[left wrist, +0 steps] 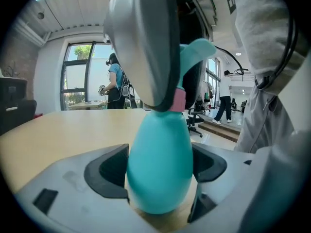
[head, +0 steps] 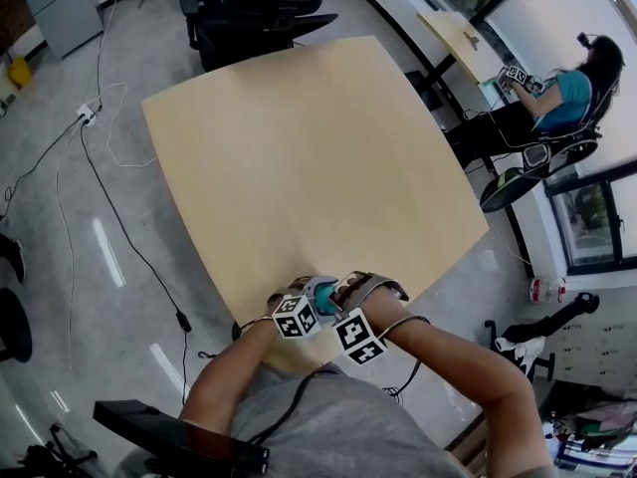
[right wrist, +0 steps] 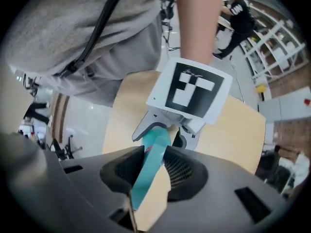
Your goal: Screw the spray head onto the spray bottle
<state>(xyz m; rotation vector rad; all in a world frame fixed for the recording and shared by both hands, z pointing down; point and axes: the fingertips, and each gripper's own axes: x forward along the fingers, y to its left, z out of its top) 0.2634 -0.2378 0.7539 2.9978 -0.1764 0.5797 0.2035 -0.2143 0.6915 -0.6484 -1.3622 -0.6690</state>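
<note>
currently: your left hand-held gripper (left wrist: 160, 174), clenched on the teal spray bottle (left wrist: 159, 154) at the tabletop's (head: 299, 157) near edge; your right hand-held gripper (right wrist: 154, 168), from above, grasping the teal spray head (right wrist: 154, 147) atop that bottle.

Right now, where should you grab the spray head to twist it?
Pinch the spray head across its two flat sides, coming down from above. It stands atop the upright bottle, which the left gripper holds by the belly, so the top is free.

No text is legible; the cube (right wrist: 192, 92) shows only a black-and-white square pattern.
</note>
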